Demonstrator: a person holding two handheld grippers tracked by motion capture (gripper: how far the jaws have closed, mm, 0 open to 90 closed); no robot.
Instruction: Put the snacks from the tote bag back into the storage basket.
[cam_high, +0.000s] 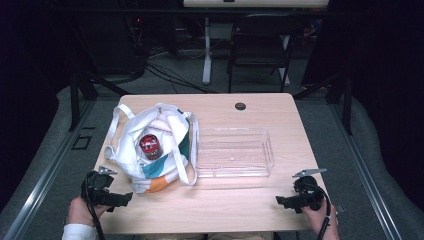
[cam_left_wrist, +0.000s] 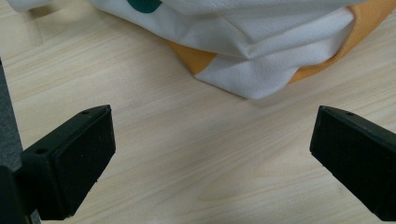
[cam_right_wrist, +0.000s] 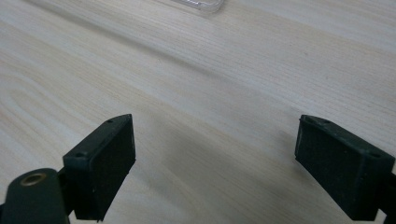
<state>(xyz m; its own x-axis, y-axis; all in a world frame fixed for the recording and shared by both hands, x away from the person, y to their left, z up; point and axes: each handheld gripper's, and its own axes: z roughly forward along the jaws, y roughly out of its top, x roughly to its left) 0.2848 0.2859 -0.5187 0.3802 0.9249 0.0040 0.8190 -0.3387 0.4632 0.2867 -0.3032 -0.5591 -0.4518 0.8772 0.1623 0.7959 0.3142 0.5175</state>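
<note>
Nothing is unpacked yet: the red can (cam_high: 149, 146) sits inside the cloth bag (cam_high: 150, 150) on the table (cam_high: 280, 120), and the clear tray (cam_high: 234, 152) beside it holds nothing. The left gripper (cam_left_wrist: 212, 154) and right gripper (cam_right_wrist: 215, 163) hover near the table's front edge, jaws spread wide.

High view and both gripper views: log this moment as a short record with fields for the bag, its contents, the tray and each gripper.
bag: white cloth bag with teal and orange patches, lying open on the left half of the table
contents: red can inside the bag's mouth
tray: clear plastic tray, empty, right of the bag
left gripper: open, near the bag's bottom corner, nothing between its jaws
right gripper: open, over bare table near the front edge, nothing held
</note>
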